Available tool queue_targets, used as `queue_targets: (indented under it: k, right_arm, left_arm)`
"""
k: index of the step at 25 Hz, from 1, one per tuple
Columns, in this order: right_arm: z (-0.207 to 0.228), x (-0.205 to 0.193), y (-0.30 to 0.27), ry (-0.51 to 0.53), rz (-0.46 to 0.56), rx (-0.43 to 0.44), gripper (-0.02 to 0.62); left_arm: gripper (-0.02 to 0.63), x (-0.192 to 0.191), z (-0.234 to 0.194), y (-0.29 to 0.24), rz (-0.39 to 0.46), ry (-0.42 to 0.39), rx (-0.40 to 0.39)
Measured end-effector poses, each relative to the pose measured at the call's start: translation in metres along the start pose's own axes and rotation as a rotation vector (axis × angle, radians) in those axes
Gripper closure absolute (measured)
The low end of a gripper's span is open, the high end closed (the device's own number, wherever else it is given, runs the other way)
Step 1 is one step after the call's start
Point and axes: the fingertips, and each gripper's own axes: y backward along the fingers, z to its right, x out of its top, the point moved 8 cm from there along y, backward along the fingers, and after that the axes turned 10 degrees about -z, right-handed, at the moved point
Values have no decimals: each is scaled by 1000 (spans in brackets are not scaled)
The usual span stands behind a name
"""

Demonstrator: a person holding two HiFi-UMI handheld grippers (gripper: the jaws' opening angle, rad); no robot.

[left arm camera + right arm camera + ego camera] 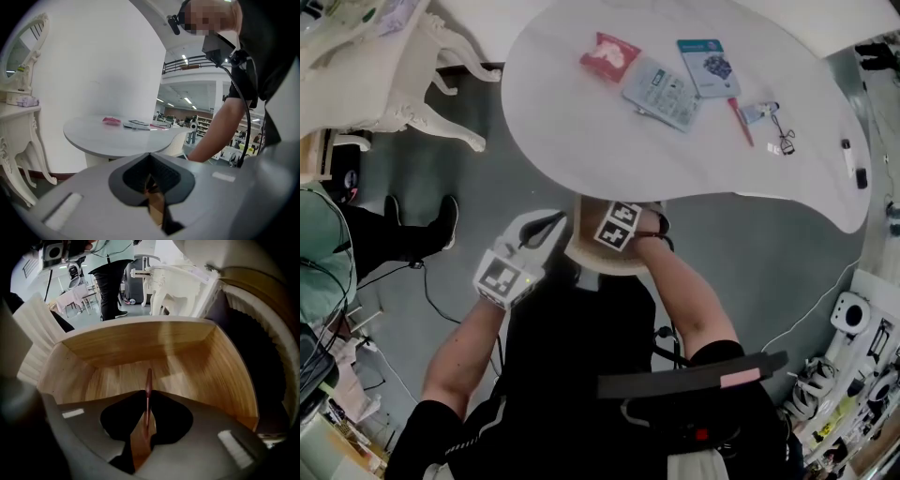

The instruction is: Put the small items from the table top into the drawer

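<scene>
Your right gripper [147, 398] points steeply down into the open wooden drawer [140, 341] and is clenched on a thin reddish item [148, 379]. Seen edge-on between the pads, it pokes out past the jaw tips over the drawer's bare wooden floor (what exactly it is cannot be told from that narrow edge). In the head view the drawer juts out from under the near edge of the white table [572, 131], and your right forearm reaches down to it across your body.

Your left gripper [150, 161] is off to the left of the drawer, well apart from the table top. Its jaws are pressed together with nothing between them, and it points roughly level toward the table.

The rest of the small items lie on the table top, all toward its far side:
- a pink snack packet [609, 56] is the leftmost
- a grey blister pack [664, 92] lies just beside it
- a teal card pack [709, 67] touches the blister pack's far corner
- a red pen [741, 122] lies to the right of the blister pack
- a small cluster of bits [776, 129] lies beside the pen, too small to name

A white carved dressing table [18, 101] stands to the left of the table.
</scene>
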Motion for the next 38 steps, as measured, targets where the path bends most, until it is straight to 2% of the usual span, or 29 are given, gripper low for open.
queue_targets:
  k: [5, 17, 20, 25, 30, 33, 38]
  right_arm:
    - [1, -4, -17, -28, -29, -2, 548]
    - [0, -4, -23, -48, -36, -4, 550]
    - [1, -3, -21, -61, -31, 3, 456]
    - [-11, -7, -5, -20, -38, 31, 445]
    - [-23, -5, 25, 57, 35, 8, 454]
    - [-28, -2, 49, 103, 73, -5, 541]
    - [-32, -5, 83, 115, 100, 17, 541]
  left_arm:
    - [606, -3, -6, 4, 12, -4, 29]
    - [606, -4, 0, 8, 24, 24, 34]
    - [606, 0, 0, 11, 28, 23, 33]
    - [606, 8, 3, 22, 14, 19, 52]
    - [606, 22, 12, 32, 6, 11, 61]
    - [606, 39, 20, 37, 8, -4, 58]
    - [606, 62, 32, 44, 27, -20, 64]
